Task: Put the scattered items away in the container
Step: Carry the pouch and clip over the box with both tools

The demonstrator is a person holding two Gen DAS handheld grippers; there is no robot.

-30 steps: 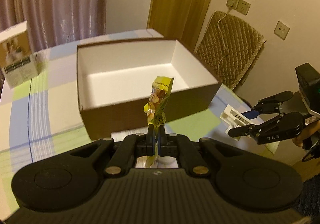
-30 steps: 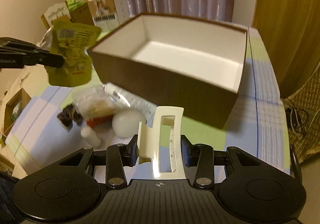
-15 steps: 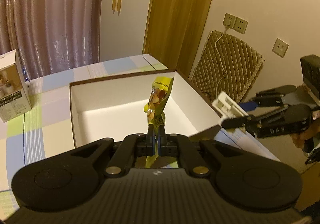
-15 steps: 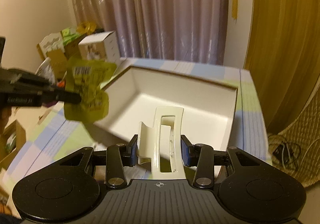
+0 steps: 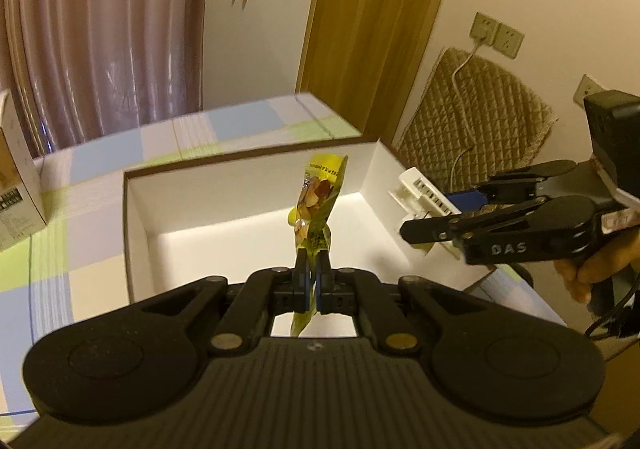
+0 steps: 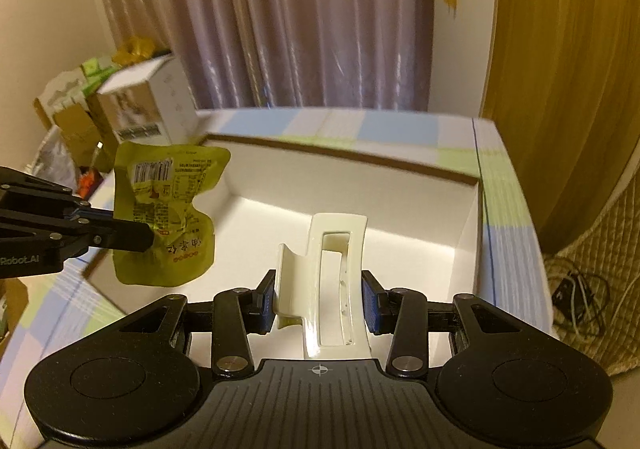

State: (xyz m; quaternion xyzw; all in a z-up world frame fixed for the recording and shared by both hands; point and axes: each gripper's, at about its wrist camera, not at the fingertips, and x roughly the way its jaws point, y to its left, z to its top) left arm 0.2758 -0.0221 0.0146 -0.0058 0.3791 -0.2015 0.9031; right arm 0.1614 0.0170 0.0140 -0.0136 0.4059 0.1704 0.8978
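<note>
A brown box [image 5: 248, 209] with a white inside lies open on the checked tablecloth [image 5: 52, 269]. My left gripper [image 5: 313, 265] is shut on a yellow-green snack packet [image 5: 318, 205], held upright above the box's near part. In the right wrist view the same packet [image 6: 168, 209] hangs over the box's left rim [image 6: 340, 153]. My right gripper [image 6: 319, 301] is shut on a cream hair claw clip [image 6: 332, 281], also above the box. From the left wrist view that clip [image 5: 424, 197] sits over the box's right wall.
A white product carton [image 5: 16, 177] stands on the table left of the box, seen too as the carton [image 6: 148, 109] in the right wrist view. Cardboard boxes [image 6: 72, 117] are stacked behind it. A quilted pad [image 5: 472, 113] leans on the right wall. Cables [image 6: 576, 297] lie on the floor.
Both grippers have moved forward from in front of the box to above its open inside, carrying the packet and the clip. The loose items on the table have dropped out of view.
</note>
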